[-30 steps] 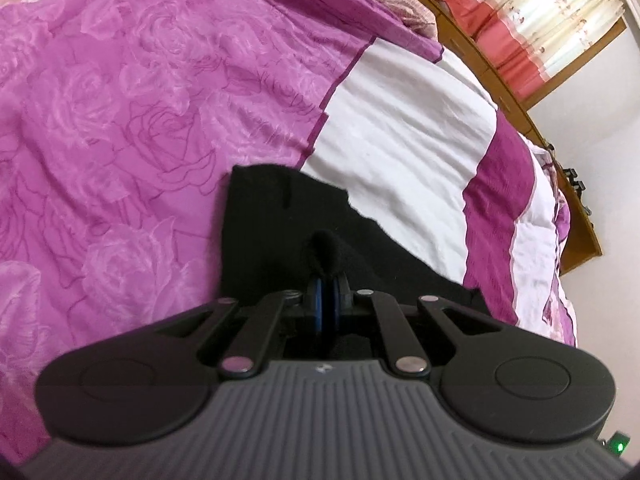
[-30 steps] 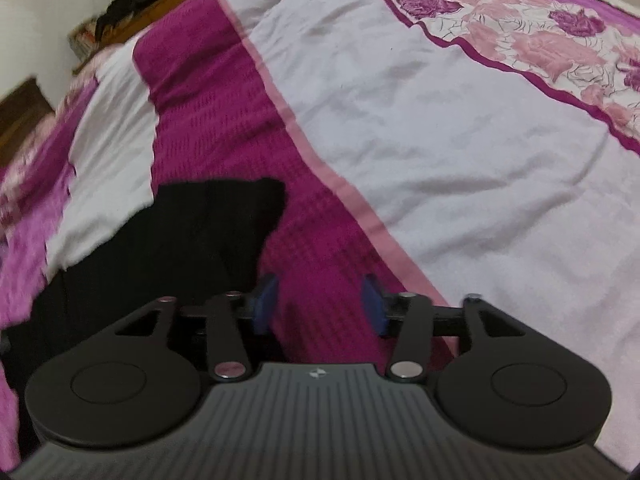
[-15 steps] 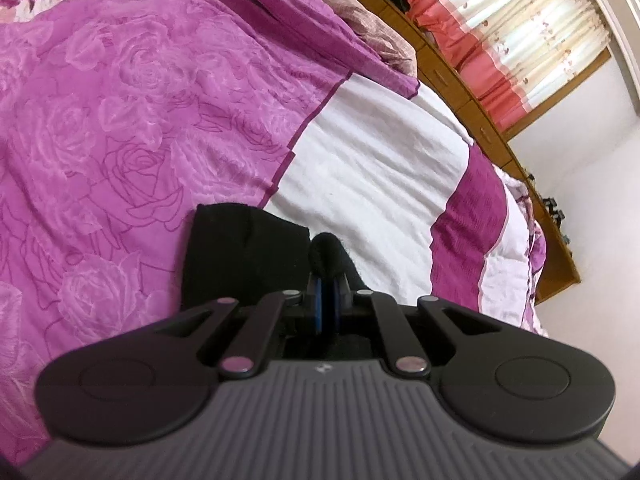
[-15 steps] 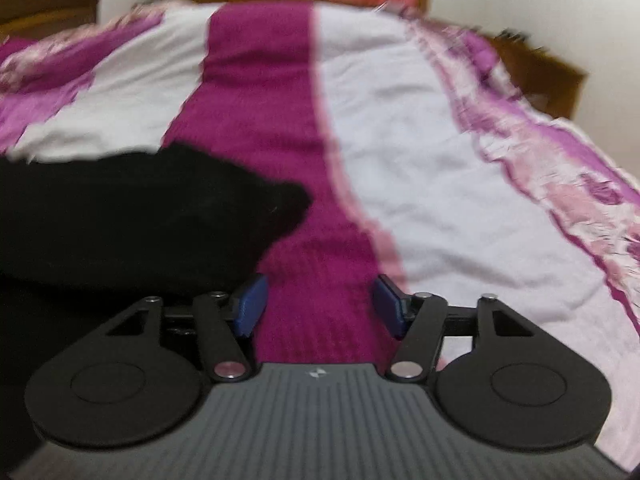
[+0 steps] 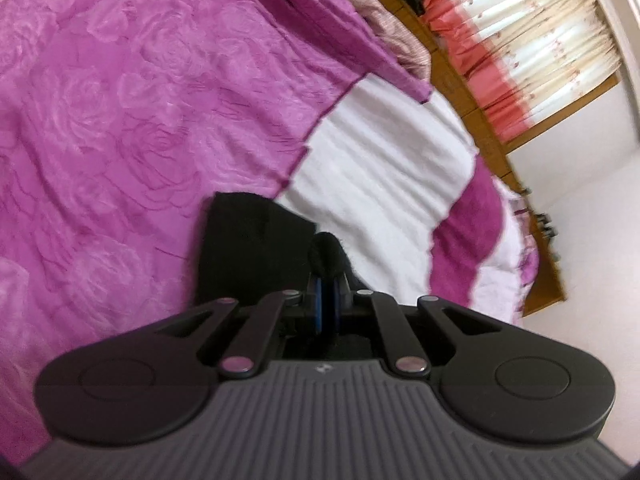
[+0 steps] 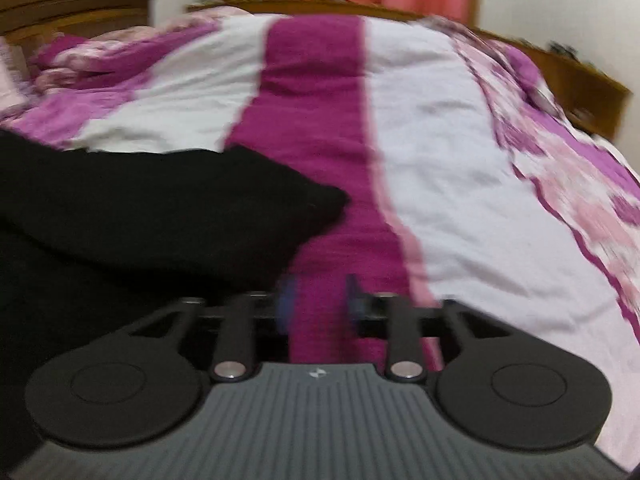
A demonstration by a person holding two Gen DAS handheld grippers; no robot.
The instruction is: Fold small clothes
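A small black garment lies on the bed, partly on the purple rose quilt and partly on the white stripe. My left gripper is shut on a fold of this black cloth, which bulges out above the blue pads. In the right wrist view the black garment fills the left side, with one corner resting on the magenta stripe. My right gripper is open and empty, its blue pads over the magenta stripe just right of the cloth. The view is blurred.
The bed carries a purple rose quilt and a white-and-magenta striped blanket. A wooden headboard and a wooden bed frame border it. Red and cream curtains hang behind.
My left gripper keeps its hold on the black cloth and has drawn back, showing less garment. My right gripper has swung round, dropped low beside the garment and narrowed its opening.
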